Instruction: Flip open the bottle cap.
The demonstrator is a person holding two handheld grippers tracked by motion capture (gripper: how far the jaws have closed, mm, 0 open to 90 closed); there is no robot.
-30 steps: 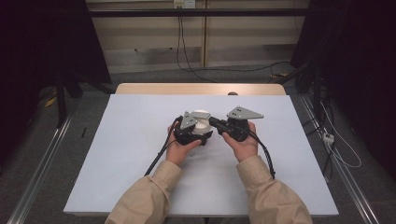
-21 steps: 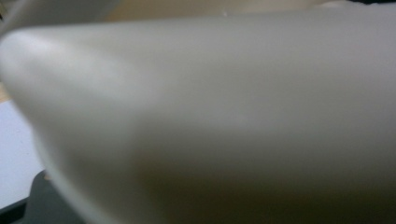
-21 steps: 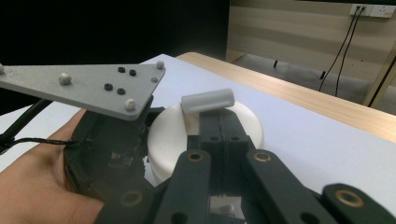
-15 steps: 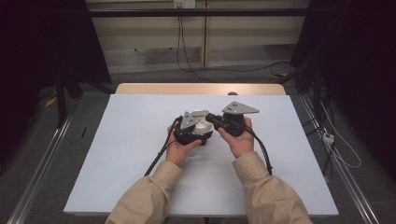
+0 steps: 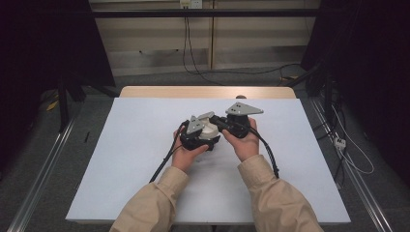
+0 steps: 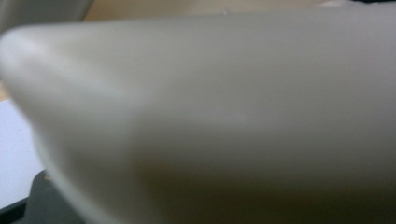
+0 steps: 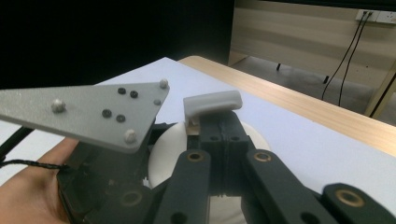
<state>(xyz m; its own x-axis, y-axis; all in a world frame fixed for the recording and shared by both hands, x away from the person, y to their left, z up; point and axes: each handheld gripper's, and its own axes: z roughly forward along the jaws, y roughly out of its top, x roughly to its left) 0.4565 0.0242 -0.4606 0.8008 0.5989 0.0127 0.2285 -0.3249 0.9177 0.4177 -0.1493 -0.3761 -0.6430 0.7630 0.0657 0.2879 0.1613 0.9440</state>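
The left gripper [image 5: 197, 136] holds a round white container [image 5: 210, 130] at the tabletop [image 5: 121, 159] centre, jaws narrow on its rim. At its 3 o'clock the right gripper [image 7: 212, 122] has its jaws shut on a small white handle piece [image 7: 212, 103] above it. A pull could tip or slip the container. The handle's long axis runs roughly 9-to-3 in the right gripper view; the container looks upright.

Both forearms reaching in from below, wrists close together. Left gripper [image 5: 209, 130] clamped shut, right gripper [image 7: 219, 122] closed, jaws pressed together.
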